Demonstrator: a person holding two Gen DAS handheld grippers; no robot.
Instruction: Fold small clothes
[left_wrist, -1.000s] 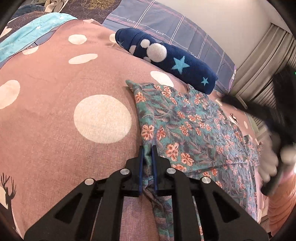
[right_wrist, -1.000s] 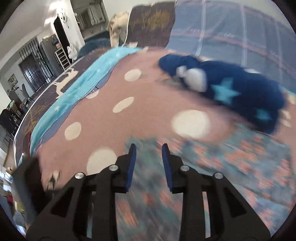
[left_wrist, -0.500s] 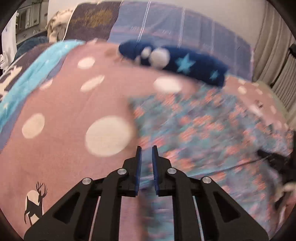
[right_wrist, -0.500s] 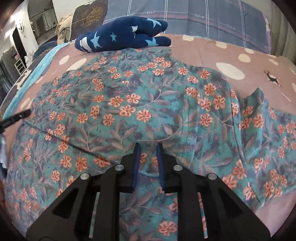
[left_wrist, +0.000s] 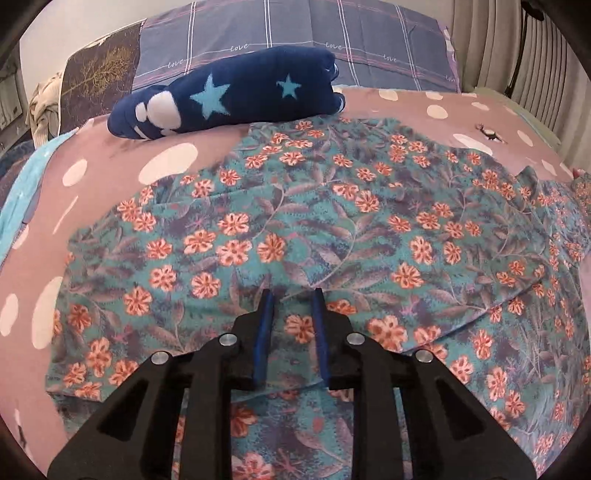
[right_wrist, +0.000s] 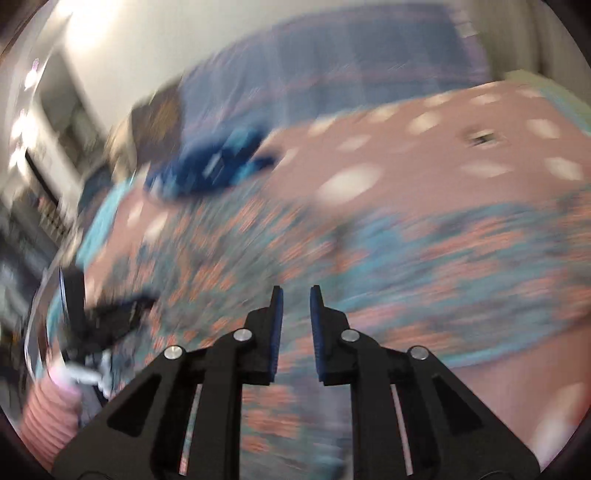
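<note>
Teal cotton-like cloth printed with orange flowers, the floral garment (left_wrist: 332, 229), lies spread over the pink polka-dot bedspread (left_wrist: 110, 173), with a folded layer whose edge runs across the near part in the left wrist view. It reaches from the near edge of that view to the far middle, where it stops just short of a navy star-patterned plush (left_wrist: 229, 99) resting in front of the plaid pillows (left_wrist: 295, 33).

The left gripper (left_wrist: 291, 299) hovers above the fold with its jaws opening; cloth shows beneath the gap, but nothing is pinched between the pads, so it is released. The right gripper (right_wrist: 295, 295) appears in a heavily blurred view; its jaws stand narrowly apart with no cloth visibly between them, and they look free of any grasp. At the left of that view a hand (right_wrist: 79, 373) holds the other tool.

By my judgement, 1 fold is laid and let go. The garment is still wide, so further folds and a final tidy remain.
</note>
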